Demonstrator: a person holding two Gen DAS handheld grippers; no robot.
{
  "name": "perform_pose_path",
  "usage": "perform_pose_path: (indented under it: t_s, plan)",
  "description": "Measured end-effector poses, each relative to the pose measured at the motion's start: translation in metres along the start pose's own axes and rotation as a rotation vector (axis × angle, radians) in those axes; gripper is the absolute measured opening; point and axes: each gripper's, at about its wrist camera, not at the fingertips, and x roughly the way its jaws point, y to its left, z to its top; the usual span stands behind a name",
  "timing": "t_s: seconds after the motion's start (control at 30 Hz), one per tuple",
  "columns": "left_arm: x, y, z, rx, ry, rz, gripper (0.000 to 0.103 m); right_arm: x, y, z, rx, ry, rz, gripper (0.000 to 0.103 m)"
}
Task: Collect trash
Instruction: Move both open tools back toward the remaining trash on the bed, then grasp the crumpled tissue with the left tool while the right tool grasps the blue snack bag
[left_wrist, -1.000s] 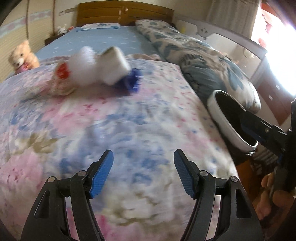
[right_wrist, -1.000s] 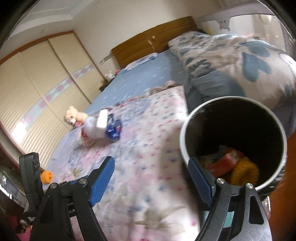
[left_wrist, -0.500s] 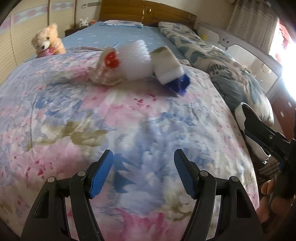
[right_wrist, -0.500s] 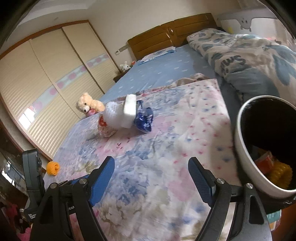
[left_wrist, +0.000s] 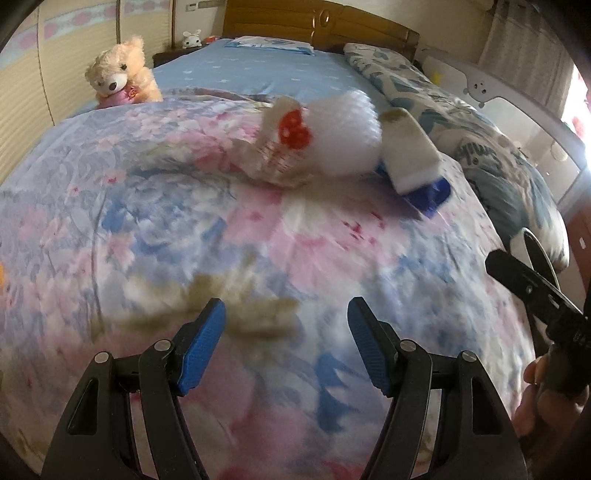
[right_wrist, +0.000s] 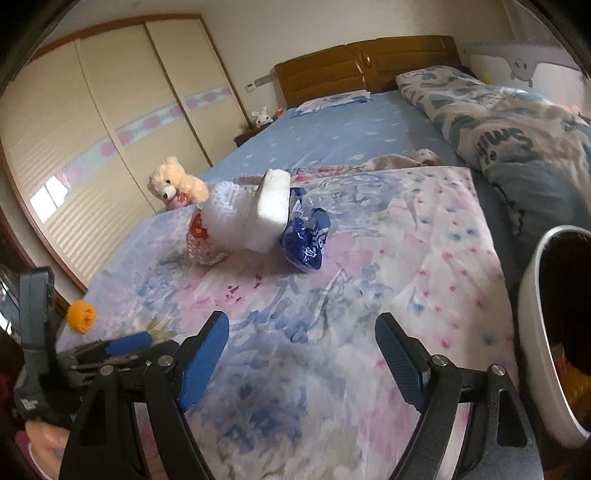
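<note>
A small heap of trash lies on the floral quilt (left_wrist: 184, 221): a white foam block (left_wrist: 410, 151) (right_wrist: 273, 206), a crumpled blue wrapper (left_wrist: 428, 194) (right_wrist: 306, 236), a white bubble-wrap wad (left_wrist: 343, 129) (right_wrist: 225, 210) and a red-printed bag (left_wrist: 280, 155) (right_wrist: 199, 240). An orange foam net (right_wrist: 81, 315) sits alone near the quilt's left edge. My left gripper (left_wrist: 286, 306) hovers open over the quilt, short of the heap. My right gripper (right_wrist: 302, 321) is open too, with nothing between its fingers. A white bin (right_wrist: 528, 295) (left_wrist: 519, 242) stands at the right.
A teddy bear (left_wrist: 118, 72) (right_wrist: 177, 182) sits at the quilt's far left. A folded patterned duvet (left_wrist: 461, 122) (right_wrist: 517, 140) lies along the right side. The wooden headboard (right_wrist: 365, 70) and sliding wardrobe doors (right_wrist: 110, 110) stand behind. A hand (left_wrist: 546, 398) holds the right gripper.
Both views have swung left across the quilt. The trash heap is now nearer and more central; the bin has slid to the right edge. Both grippers' jaws look as wide as before.
</note>
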Motion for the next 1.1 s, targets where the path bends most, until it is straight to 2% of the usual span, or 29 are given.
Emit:
perform_pose_path:
  t_s: [0.33, 0.5, 0.6, 0.67, 0.7, 0.73, 0.77, 0.8, 0.83, 0.93, 1.1]
  plan:
    - [0.026, 0.027, 0.055, 0.042, -0.037, 0.028, 0.070, 0.044, 0.008, 0.031, -0.098, 0.034, -0.028, 0.079]
    - [0.043, 0.030, 0.076, 0.072, -0.029, -0.009, 0.070, 0.068, 0.011, 0.044, -0.155, 0.060, -0.046, 0.076]
    - [0.046, 0.023, 0.082, 0.103, -0.038, -0.040, 0.070, 0.078, 0.012, 0.049, -0.167, 0.078, -0.046, 0.068]
    - [0.049, 0.018, 0.086, 0.122, -0.048, -0.050, 0.070, 0.083, 0.010, 0.050, -0.162, 0.091, -0.039, 0.049]
    - [0.050, 0.015, 0.086, 0.127, -0.053, -0.047, 0.070, 0.085, 0.008, 0.050, -0.155, 0.102, -0.036, 0.043]
    - [0.052, 0.013, 0.087, 0.133, -0.055, -0.046, 0.064, 0.086, 0.007, 0.050, -0.149, 0.109, -0.034, 0.032]
    - [0.053, 0.011, 0.087, 0.138, -0.054, -0.052, 0.055, 0.086, 0.007, 0.050, -0.144, 0.110, -0.031, 0.024]
    - [0.056, 0.009, 0.086, 0.144, -0.040, -0.061, 0.032, 0.084, 0.006, 0.050, -0.139, 0.106, -0.029, 0.023]
    - [0.057, 0.008, 0.085, 0.145, -0.030, -0.064, 0.021, 0.082, 0.006, 0.049, -0.134, 0.102, -0.028, 0.022]
    - [0.054, 0.007, 0.078, 0.139, -0.033, -0.063, 0.017, 0.073, 0.002, 0.044, -0.110, 0.097, -0.019, 0.020]
    - [0.035, 0.007, 0.054, 0.107, -0.036, -0.074, 0.016, 0.051, -0.003, 0.029, -0.069, 0.087, 0.003, 0.019]
